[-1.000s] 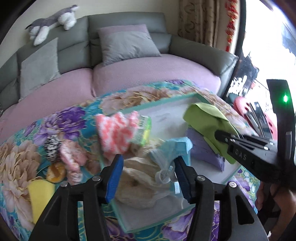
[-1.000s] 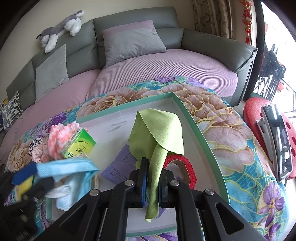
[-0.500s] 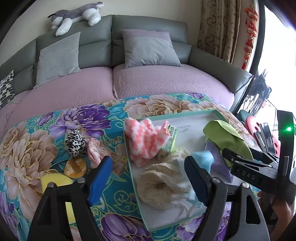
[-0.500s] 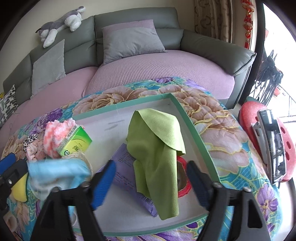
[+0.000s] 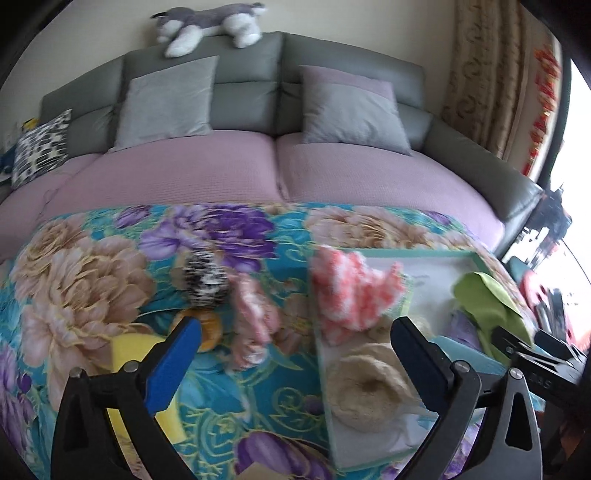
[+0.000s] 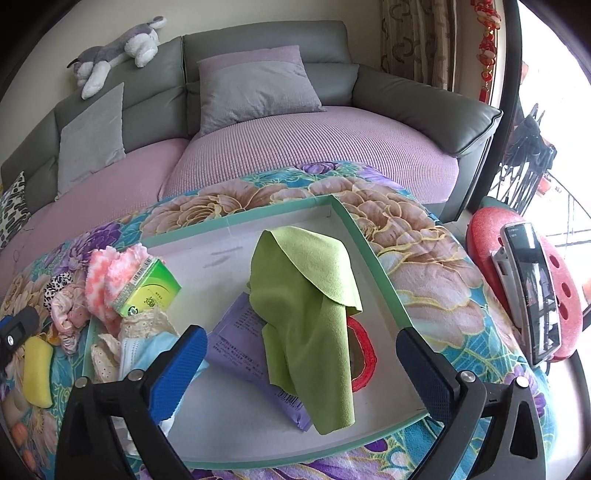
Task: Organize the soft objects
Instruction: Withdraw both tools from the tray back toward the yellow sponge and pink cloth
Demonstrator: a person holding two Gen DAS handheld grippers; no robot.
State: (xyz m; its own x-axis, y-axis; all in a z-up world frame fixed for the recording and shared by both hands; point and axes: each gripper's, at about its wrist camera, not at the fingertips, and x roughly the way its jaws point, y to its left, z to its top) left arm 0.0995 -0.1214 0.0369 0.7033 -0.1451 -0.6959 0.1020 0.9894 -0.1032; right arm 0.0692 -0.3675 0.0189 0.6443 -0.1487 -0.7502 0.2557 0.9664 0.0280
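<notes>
A green-rimmed white tray (image 6: 373, 254) sits on the floral cloth. In it lie a green cloth (image 6: 314, 295), a purple packet (image 6: 240, 339), a red ring (image 6: 364, 354), a blue mask (image 6: 147, 354), cream lace (image 5: 365, 387), a green box (image 6: 147, 291) and a pink-white fluffy piece (image 5: 351, 291). My right gripper (image 6: 299, 373) is open and empty above the tray's near edge. My left gripper (image 5: 295, 362) is open and empty over the cloth at the tray's left edge. Left of the tray lie a pink scrunchie (image 5: 255, 317), a leopard scrunchie (image 5: 205, 282), an orange item (image 5: 208, 325) and a yellow sponge (image 6: 37, 369).
A purple-cushioned grey sofa (image 5: 258, 173) with pillows and a plush dog (image 5: 207, 22) stands behind the table. A red stool (image 6: 517, 295) with a phone on it is at the right. The right gripper's body shows in the left wrist view (image 5: 535, 354).
My right gripper opened and let go of the green cloth, which now lies in the tray. My left gripper opened wider, released the blue mask and swung left toward the tray's left edge.
</notes>
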